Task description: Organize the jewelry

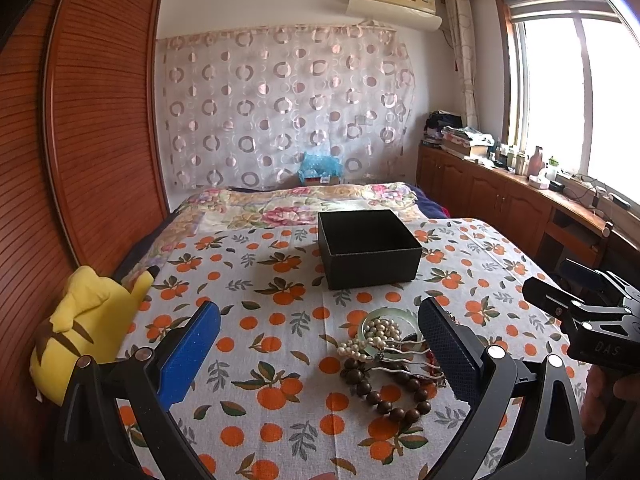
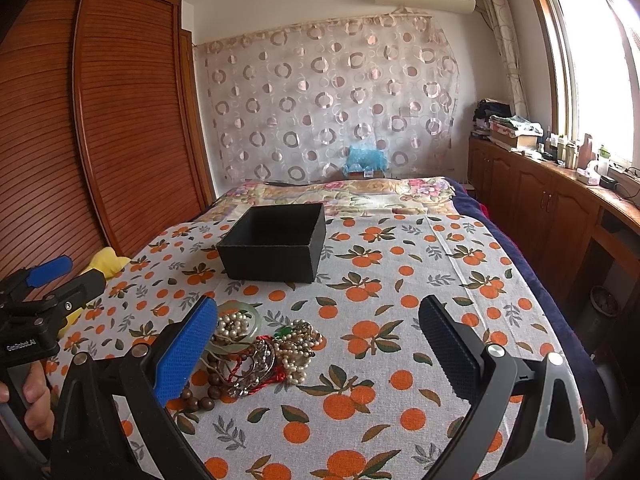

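Note:
A pile of jewelry (image 1: 390,360) lies on the orange-print cloth: a pale green bangle (image 1: 382,314), pearl strands, a brown bead bracelet (image 1: 394,400) and a silver hair comb. In the right wrist view the pile (image 2: 260,354) also shows a red cord and a green pendant. An open black box (image 1: 368,248) stands behind it, seemingly empty (image 2: 276,246). My left gripper (image 1: 320,344) is open, its right finger beside the pile. My right gripper (image 2: 318,344) is open, its left finger beside the pile. Both hold nothing.
A yellow plush toy (image 1: 84,328) lies at the cloth's left edge by the wooden wardrobe (image 1: 80,120). A folded floral quilt (image 1: 296,204) lies behind the box. A wooden cabinet (image 2: 560,208) with bottles runs under the window on the right.

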`<action>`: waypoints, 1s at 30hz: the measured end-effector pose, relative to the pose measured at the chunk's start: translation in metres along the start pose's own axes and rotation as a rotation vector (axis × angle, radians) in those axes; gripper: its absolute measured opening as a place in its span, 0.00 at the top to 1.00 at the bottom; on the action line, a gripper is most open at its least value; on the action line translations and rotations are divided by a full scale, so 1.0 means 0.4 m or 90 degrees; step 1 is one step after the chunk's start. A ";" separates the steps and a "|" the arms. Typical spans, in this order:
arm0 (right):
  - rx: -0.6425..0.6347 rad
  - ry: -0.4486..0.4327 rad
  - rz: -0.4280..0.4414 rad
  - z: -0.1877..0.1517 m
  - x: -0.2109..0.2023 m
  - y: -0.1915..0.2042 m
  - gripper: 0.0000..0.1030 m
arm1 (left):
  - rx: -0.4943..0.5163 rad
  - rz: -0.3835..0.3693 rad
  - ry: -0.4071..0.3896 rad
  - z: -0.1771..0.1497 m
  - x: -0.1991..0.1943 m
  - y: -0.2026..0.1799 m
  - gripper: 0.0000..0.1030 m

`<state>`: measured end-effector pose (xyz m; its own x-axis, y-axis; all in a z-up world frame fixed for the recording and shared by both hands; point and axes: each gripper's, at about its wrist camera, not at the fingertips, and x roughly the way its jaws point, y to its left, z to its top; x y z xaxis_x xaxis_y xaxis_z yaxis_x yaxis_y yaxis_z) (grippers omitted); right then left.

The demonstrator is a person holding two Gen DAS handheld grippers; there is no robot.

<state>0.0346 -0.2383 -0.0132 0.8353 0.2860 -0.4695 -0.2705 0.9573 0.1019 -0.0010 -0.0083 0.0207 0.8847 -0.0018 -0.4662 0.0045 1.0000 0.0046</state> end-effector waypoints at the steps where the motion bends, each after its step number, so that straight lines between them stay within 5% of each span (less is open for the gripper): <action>1: 0.000 0.000 0.000 0.000 0.000 0.000 0.02 | 0.000 0.000 0.000 0.000 0.001 0.000 0.07; 30: 0.002 -0.002 0.000 0.001 -0.002 0.004 0.02 | 0.001 -0.001 -0.003 -0.001 -0.012 0.005 0.07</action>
<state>0.0338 -0.2371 -0.0122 0.8367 0.2866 -0.4668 -0.2697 0.9573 0.1042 -0.0056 -0.0064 0.0226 0.8871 -0.0040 -0.4617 0.0072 1.0000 0.0052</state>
